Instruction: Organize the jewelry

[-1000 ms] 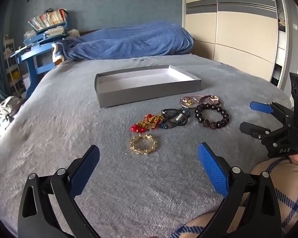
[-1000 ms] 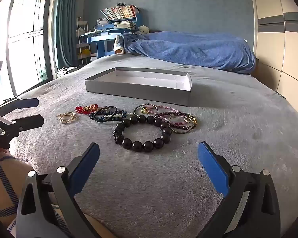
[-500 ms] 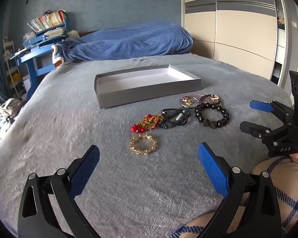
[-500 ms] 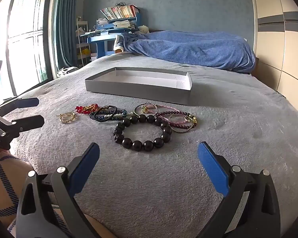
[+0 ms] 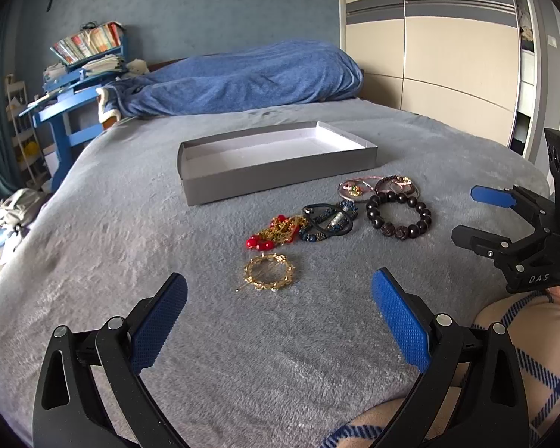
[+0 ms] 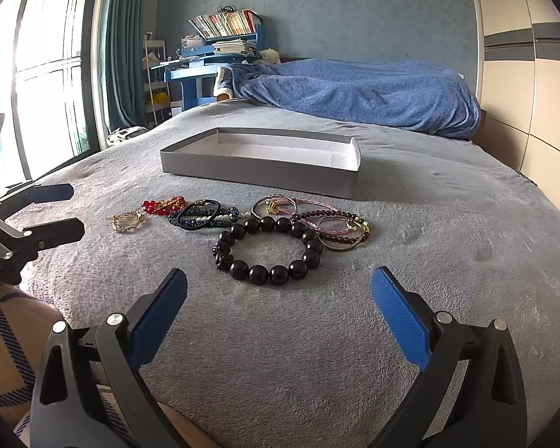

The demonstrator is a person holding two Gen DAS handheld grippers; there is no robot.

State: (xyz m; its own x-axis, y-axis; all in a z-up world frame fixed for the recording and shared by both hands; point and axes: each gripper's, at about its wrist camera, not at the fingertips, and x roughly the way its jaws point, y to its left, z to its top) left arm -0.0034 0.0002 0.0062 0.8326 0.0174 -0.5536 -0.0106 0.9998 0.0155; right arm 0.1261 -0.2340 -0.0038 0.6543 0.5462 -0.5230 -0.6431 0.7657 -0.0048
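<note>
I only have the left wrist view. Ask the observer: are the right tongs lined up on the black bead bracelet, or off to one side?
Observer: Lined up. In the right wrist view the black bead bracelet lies straight ahead of the open right tongs, untouched.
Operator: What's in the cluster behind it?
Observer: A dark red bead bracelet overlaps pink cord loops beside a thin bangle. The nearest loop seems to touch the black beads.
Operator: Anything on my left I can't see?
Observer: A bright window, beyond the open left tongs.
</note>
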